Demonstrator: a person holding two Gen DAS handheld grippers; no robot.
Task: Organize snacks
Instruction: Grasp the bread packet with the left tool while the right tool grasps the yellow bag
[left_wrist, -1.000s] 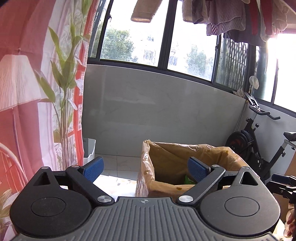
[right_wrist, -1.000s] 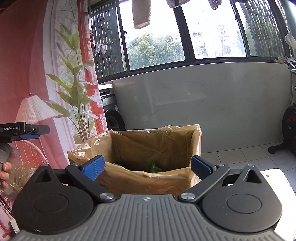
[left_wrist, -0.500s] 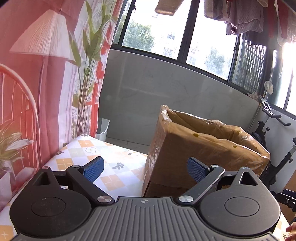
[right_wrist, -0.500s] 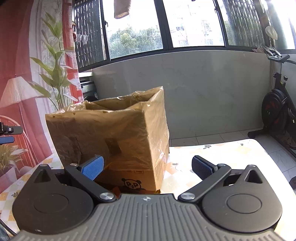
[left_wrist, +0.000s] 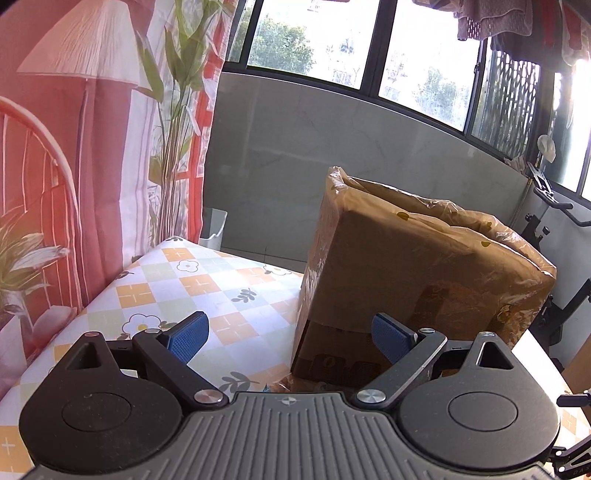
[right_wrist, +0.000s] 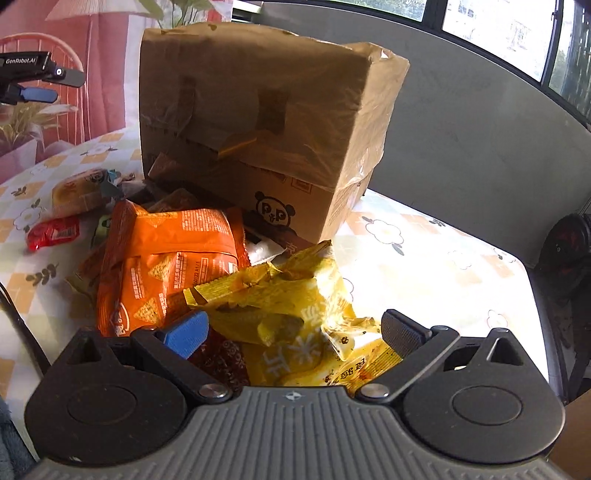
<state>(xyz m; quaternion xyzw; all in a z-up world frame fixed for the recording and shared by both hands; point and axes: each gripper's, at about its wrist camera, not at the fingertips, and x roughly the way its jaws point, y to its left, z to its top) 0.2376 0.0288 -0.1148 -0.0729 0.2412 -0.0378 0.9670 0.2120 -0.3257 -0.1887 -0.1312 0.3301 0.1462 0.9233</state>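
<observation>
A brown cardboard box (right_wrist: 258, 122) lined with a yellowish bag stands on the flowered table; the left wrist view shows the box (left_wrist: 406, 280) from its left corner. In front of it lies a heap of snacks: an orange chip bag (right_wrist: 166, 266), a crumpled yellow packet (right_wrist: 295, 306), a small red packet (right_wrist: 53, 232) and a round pastry packet (right_wrist: 79, 192). My right gripper (right_wrist: 295, 332) hangs open just above the yellow packet, fingers either side of it. My left gripper (left_wrist: 291, 338) is open and holds nothing, low over the table by the box's corner.
The table (left_wrist: 207, 284) has a checked flower-print cloth. A pink printed curtain (left_wrist: 74, 147) hangs at the left and a grey wall (left_wrist: 332, 155) with windows stands behind. An exercise bike (left_wrist: 554, 236) is at the right. My left gripper's tip (right_wrist: 33, 77) shows at the right view's upper left.
Both grippers have dropped from looking into the box's open top to table level in front of it. The right one now looks down on the snack heap.
</observation>
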